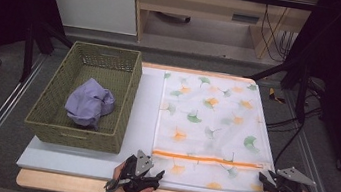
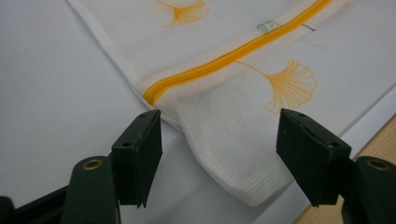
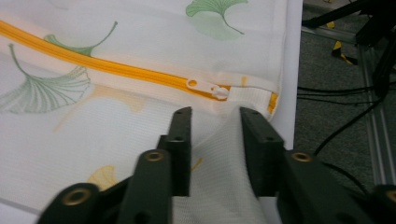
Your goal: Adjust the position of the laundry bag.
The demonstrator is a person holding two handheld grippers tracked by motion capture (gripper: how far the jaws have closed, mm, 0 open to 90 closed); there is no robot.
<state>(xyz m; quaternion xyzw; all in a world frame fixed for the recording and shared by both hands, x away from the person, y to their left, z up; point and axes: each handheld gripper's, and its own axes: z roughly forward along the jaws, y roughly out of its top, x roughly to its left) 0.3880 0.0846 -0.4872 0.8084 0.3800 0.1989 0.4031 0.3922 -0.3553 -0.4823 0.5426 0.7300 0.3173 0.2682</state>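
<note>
Gripping mesh laundry bag (image 1: pixel 209 127) at centre-right of frame | right gripper (image 3: pixel 215 122) jaws pinch a fold below the zipper pull (image 3: pixel 219 91) | left gripper (image 2: pixel 219 135) jaws apart, straddling the bag's corner

Mesh bag's (image 2: pixel 243 140) far end cut off by frame, basket's (image 1: pixel 50 109) floor partly hidden under purple cloth (image 1: pixel 89 102)

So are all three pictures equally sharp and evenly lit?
High view: bright table, dark surroundings, laundry bag slightly soft. Left gripper view: mesh crisp near the jaws, the orange zipper blurring farther off. Right gripper view: jaws soft, zipper pull sharper.
</note>
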